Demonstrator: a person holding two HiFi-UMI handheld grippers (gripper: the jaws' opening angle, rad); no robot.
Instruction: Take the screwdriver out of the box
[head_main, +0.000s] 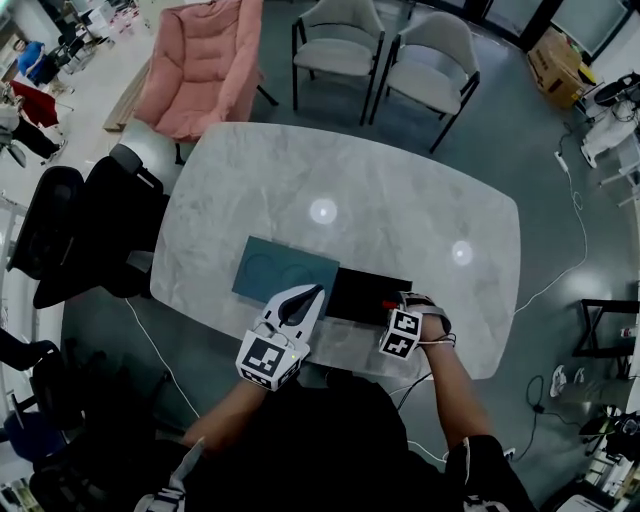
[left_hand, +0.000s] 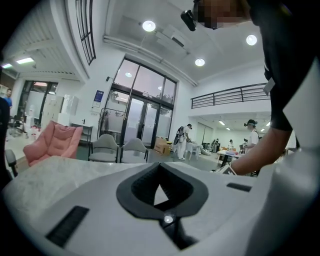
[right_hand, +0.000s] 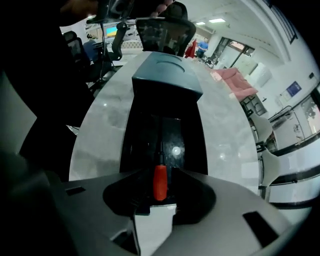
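Screwdriver (right_hand: 160, 181) is seen lying in open black box (right_hand: 135, 145) on desk (head_main: 400, 200), red handle betw. wide-spread fingers of R gripper (right_hand: 159, 194), not yet clamped. Handle should be gripped mid-length, squarely, then raised straight up. L gripper (left_hand: 160, 172): fingers closed, empty.

screwdriver (right_hand: 159, 181) shaft and tip lost against black box (right_hand: 132, 142), its near end behind right gripper (right_hand: 160, 176)

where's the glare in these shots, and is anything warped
Head view: two ceiling-light glare spots on the marble table. Right gripper view: one glare spot inside the glossy black box near the red-handled screwdriver, edges fisheye-bent. Left gripper view: railing and window frames curve.
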